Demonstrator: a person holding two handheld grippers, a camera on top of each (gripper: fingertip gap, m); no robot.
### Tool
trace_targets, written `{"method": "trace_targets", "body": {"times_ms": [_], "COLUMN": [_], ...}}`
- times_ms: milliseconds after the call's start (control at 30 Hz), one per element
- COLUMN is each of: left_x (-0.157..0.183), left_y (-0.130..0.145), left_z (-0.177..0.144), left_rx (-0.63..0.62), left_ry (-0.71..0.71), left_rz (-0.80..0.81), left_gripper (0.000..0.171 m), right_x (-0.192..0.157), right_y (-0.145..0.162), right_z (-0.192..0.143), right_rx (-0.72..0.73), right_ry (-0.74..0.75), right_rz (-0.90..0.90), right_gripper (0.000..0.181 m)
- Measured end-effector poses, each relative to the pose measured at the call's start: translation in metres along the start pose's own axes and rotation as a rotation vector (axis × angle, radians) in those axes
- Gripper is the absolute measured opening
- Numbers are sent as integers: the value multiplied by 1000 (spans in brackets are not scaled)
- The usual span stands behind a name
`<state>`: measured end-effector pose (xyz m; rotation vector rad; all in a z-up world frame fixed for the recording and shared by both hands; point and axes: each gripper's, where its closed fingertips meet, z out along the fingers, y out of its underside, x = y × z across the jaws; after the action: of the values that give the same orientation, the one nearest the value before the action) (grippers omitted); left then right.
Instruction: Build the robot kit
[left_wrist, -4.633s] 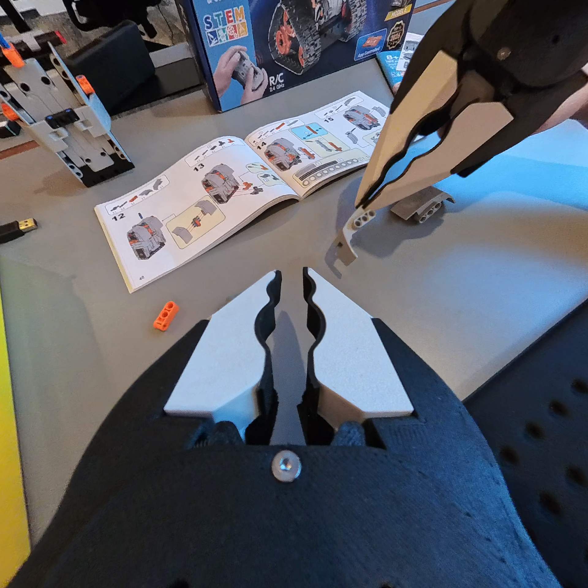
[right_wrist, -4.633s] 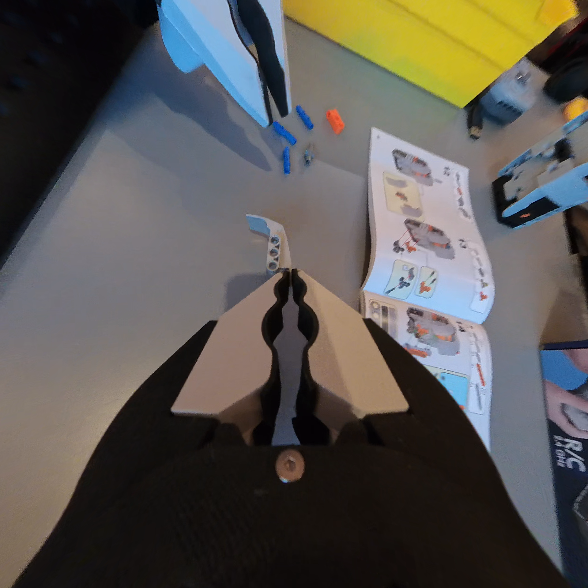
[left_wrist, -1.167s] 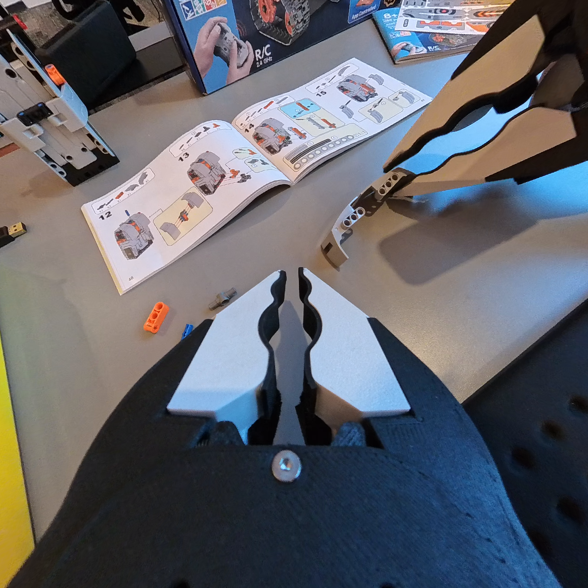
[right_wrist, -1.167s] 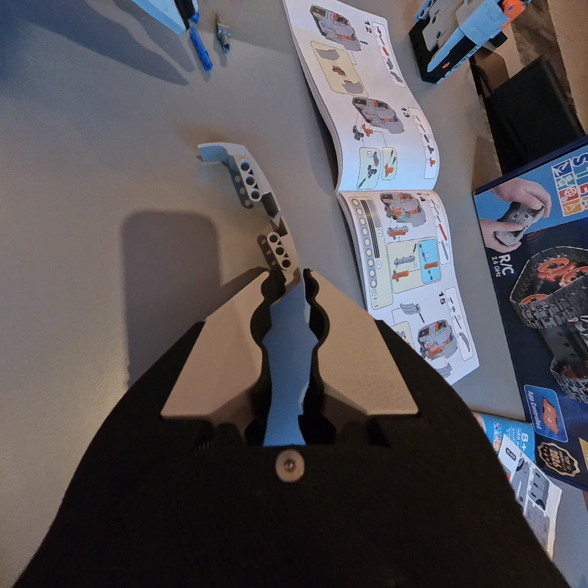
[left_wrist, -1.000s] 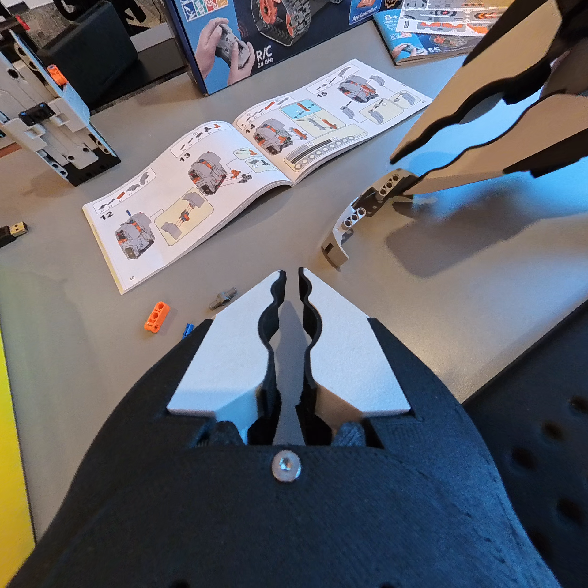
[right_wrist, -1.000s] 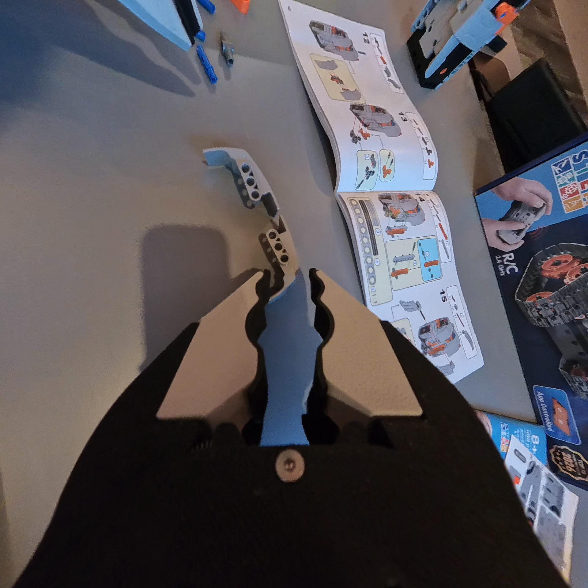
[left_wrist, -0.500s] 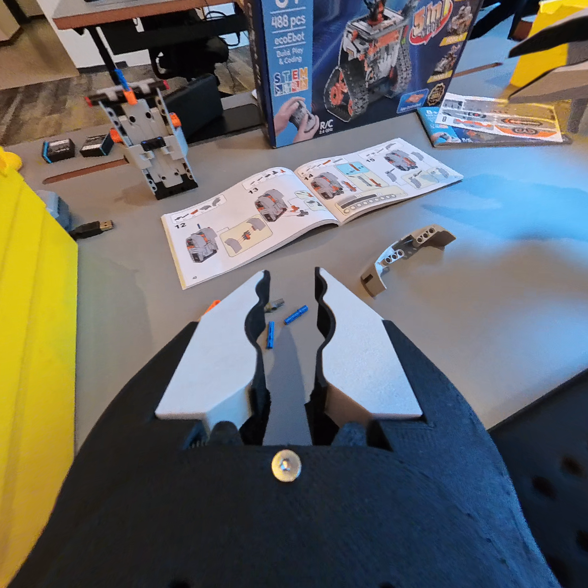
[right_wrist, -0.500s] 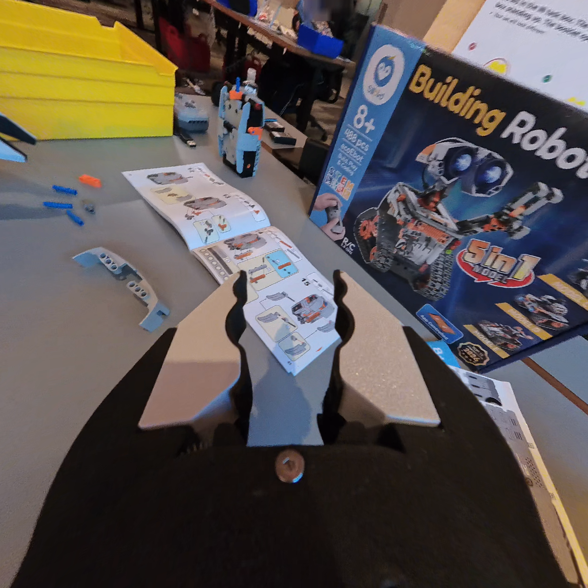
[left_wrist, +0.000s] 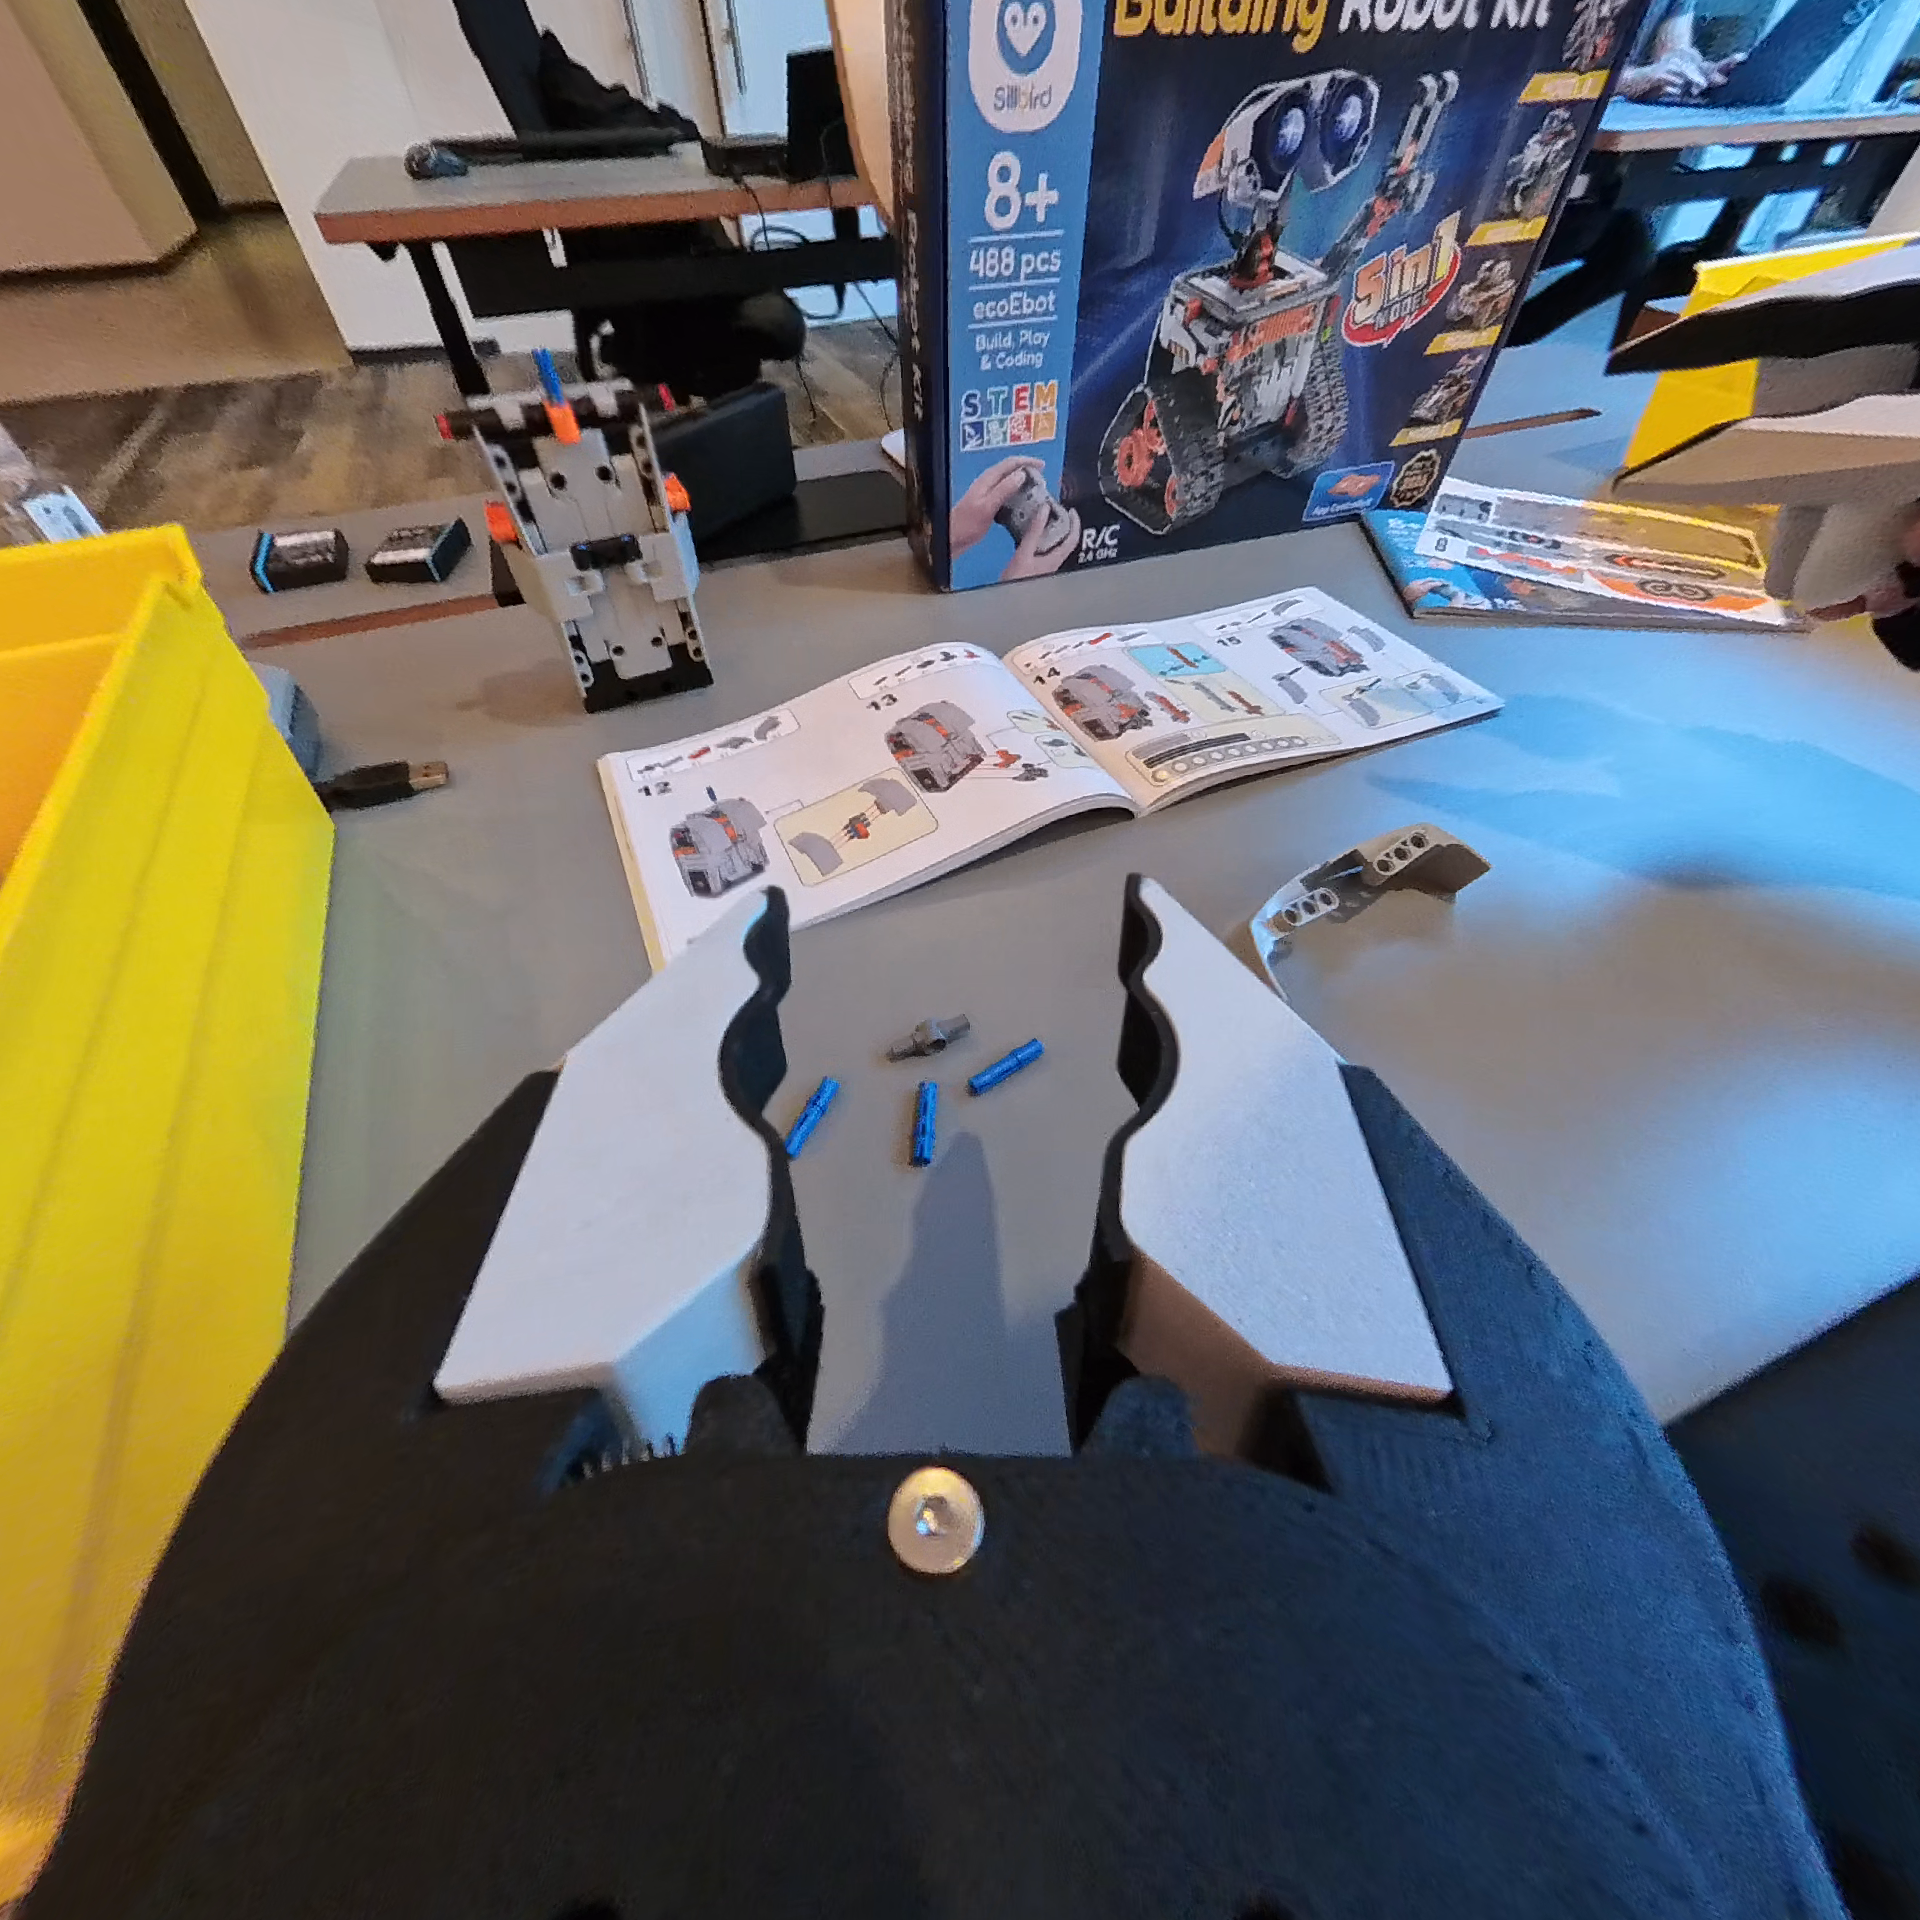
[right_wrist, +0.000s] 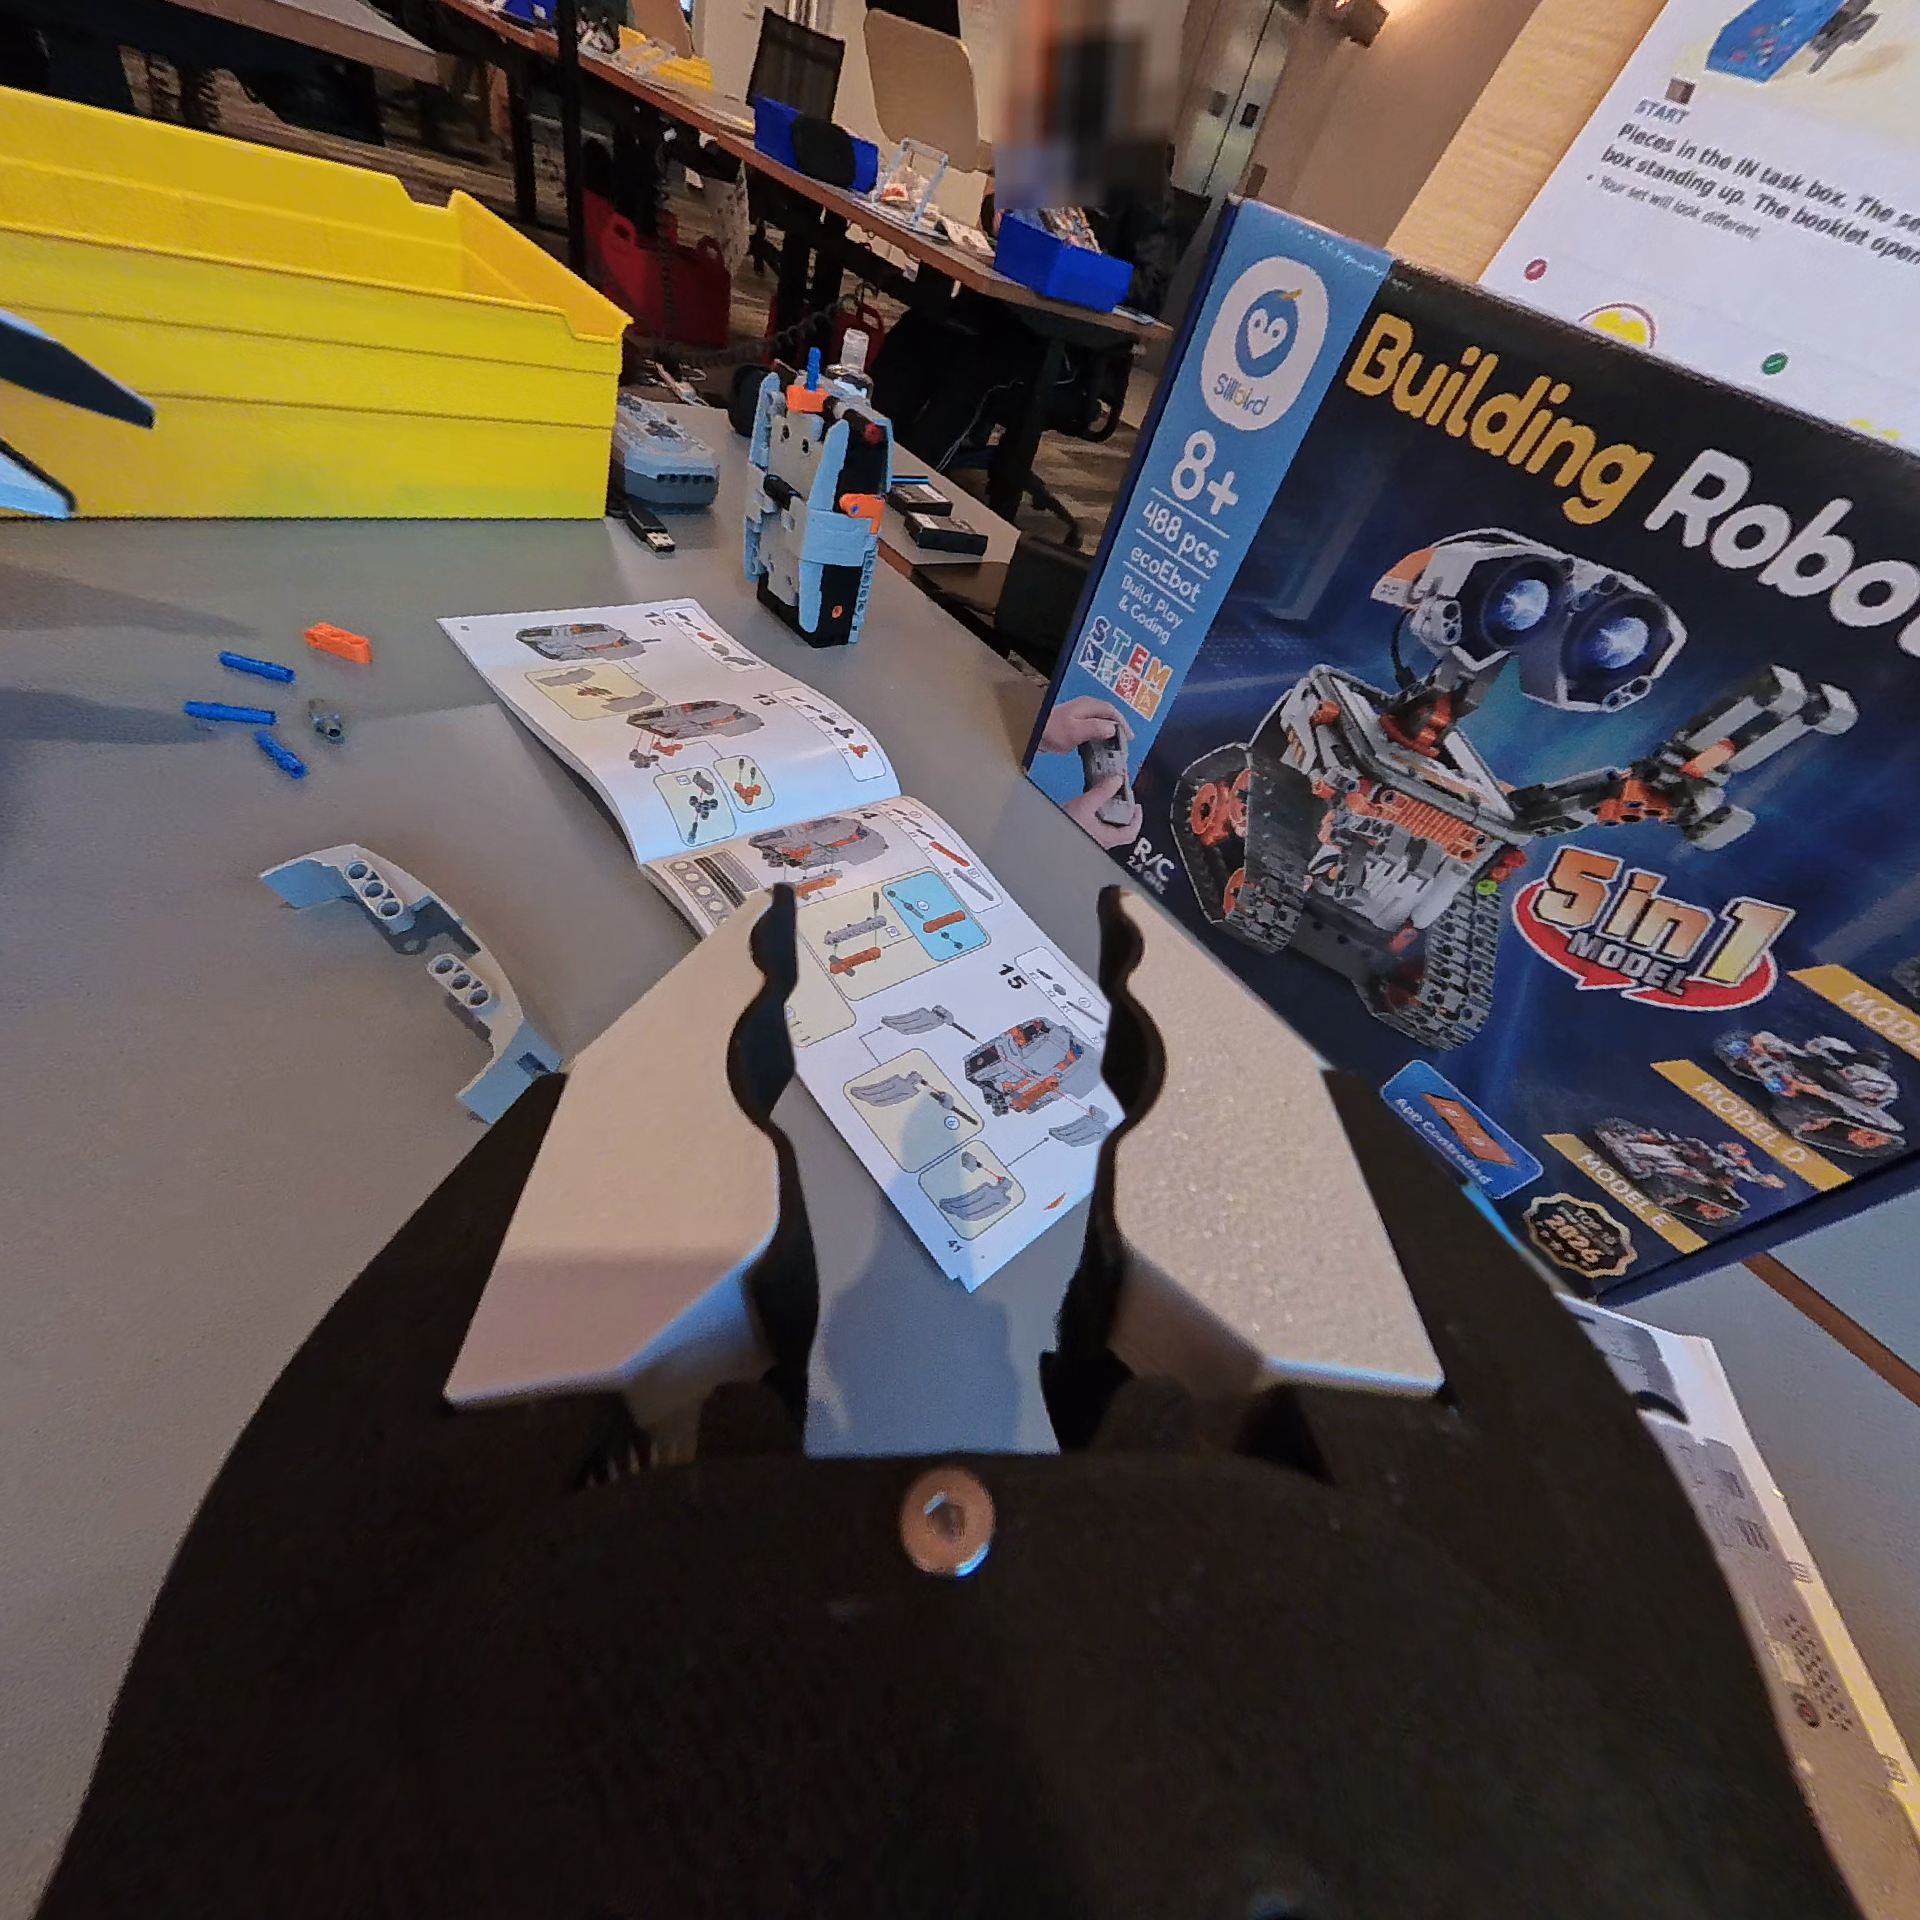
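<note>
My left gripper (left_wrist: 951, 925) hangs wide open and empty above three blue pins (left_wrist: 920, 1122) and a grey connector (left_wrist: 928, 1037) on the bench (left_wrist: 1558, 1091), the curved grey panel (left_wrist: 1351, 883) just right, while my right gripper (right_wrist: 945, 914), equally open and empty, hovers over the open booklet (right_wrist: 790, 831).

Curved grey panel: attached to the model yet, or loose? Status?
Loose. The curved grey panel lies on the table, apart from the partly built model. Left gripper and right gripper are both open and empty. Three blue pins, a grey connector and an orange piece lie unused beside the open instruction booklet.
</note>
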<state>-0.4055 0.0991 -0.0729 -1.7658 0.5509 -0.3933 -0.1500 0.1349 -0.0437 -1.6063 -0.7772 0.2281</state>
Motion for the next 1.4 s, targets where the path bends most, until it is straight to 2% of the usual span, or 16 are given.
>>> {"method": "trace_targets", "body": {"times_ms": [100,200,400,467,633,767,900,1167,1400], "left_x": [5,12,20,26,40,41,44,60,71], "left_y": [4,14,22,27,49,45,37,48,50], "left_z": [7,13,19,25,38,37,34,37,35], "left_rx": [-16,-71,-107,-132,-265,-244,-192,-249,-250], "left_ry": [8,36,62,104,192,151,111,157,171], "left_rz": [51,98,134,106,62,126,195,280,370], "left_gripper": [63,63,54,51,55,54,47,47,43], "right_x": [-3,-8,-19,-26,-36,-51,-51,-50,-64], "right_y": [2,9,22,29,53,54,56,53,59], "right_z": [0,3,13,14,9,5,-2,-7,-7], "right_rx": [-3,-44,-183,-218,-346,-348,-363,-359,-313], "right_ry": [-38,-71,-82,-108,-199,-256,-251,-231,-306], "right_rz": [22,-31,-356,-405,-395,-390,-435,-465,-336], "right_gripper": [55,55,46,43,43,43,43,41,38]}}
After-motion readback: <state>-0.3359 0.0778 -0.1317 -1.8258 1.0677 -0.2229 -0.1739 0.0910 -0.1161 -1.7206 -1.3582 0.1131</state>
